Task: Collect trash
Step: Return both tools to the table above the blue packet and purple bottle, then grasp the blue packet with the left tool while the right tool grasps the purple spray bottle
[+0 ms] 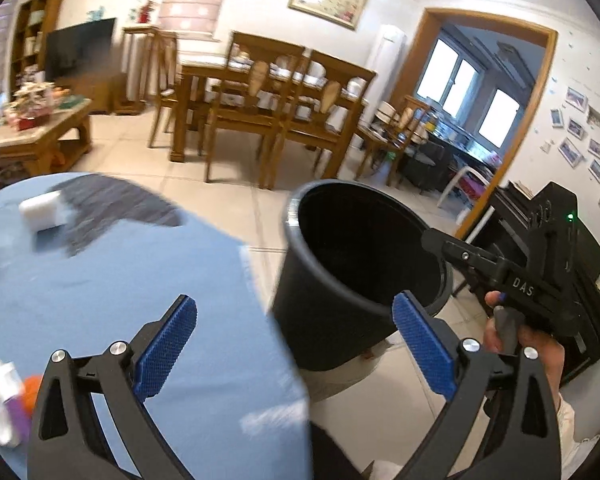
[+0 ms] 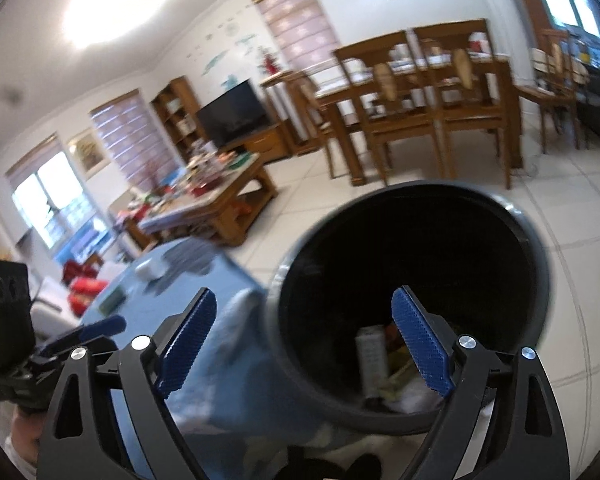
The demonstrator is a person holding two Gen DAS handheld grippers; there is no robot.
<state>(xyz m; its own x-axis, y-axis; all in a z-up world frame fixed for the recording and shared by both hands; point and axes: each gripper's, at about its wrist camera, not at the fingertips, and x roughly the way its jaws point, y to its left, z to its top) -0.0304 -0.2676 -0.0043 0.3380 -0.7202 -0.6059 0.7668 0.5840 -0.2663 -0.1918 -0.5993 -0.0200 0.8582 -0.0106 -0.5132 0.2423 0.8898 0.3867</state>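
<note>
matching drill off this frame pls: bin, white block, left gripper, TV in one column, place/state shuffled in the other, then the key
Things:
1. black bin
2. white block
3. left gripper
4. TV

Places/states:
A. jaws wide open, nothing between the pads
B. on the blue cloth
C. off, against the far wall
D. beside the blue-covered table, trash at the bottom

Pairs: 1-D, 2-B, 3-A, 4-C

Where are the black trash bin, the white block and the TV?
black trash bin (image 1: 320,320), left wrist view, outer wall.
white block (image 1: 42,210), left wrist view, its top.
TV (image 2: 234,114), right wrist view, screen middle.
</note>
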